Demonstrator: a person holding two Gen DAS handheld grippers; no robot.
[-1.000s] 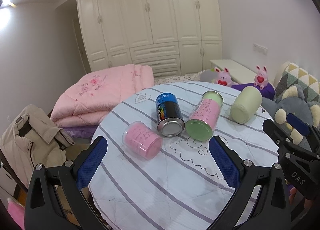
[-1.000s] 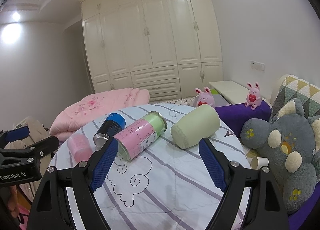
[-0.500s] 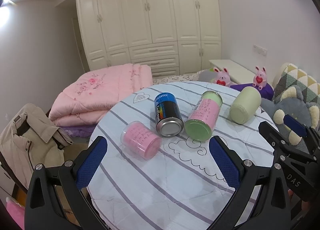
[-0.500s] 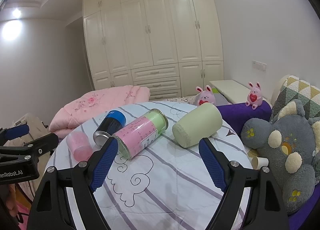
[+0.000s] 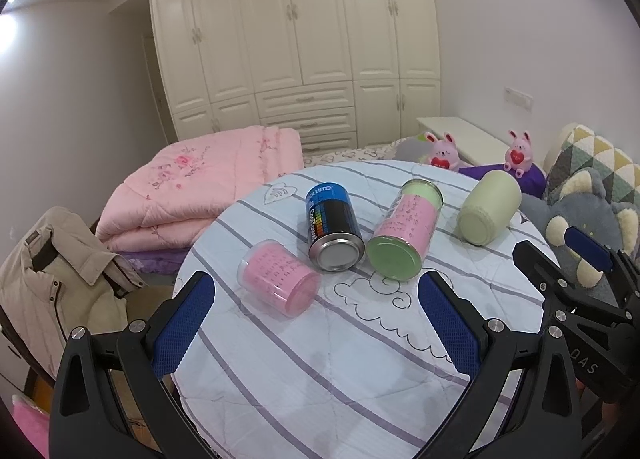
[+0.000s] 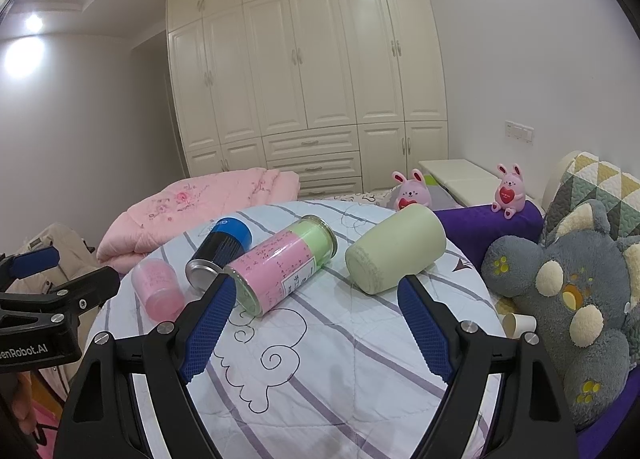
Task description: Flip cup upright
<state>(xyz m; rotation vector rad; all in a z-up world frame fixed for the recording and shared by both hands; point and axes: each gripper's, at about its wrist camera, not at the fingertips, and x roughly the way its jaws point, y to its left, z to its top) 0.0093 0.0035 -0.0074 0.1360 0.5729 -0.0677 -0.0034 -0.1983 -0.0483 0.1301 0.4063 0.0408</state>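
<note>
pale green cup [image 6: 394, 253] lay on its side on the round striped table [image 6: 360, 379], base toward the cameras, at the right end of the row. not yet touched; whole flip left, by the look of it. just left of it lay the pink-and-green jar [image 6: 280, 263], then the blue can [image 5: 332, 229] and the small pink cup [image 5: 278, 279], all tipped over. right gripper [image 6: 316, 329] held short of the cup, fingers spread wide and empty. left gripper [image 5: 316, 323] likewise gaping, nothing between. jar close enough to be bumped.
</note>
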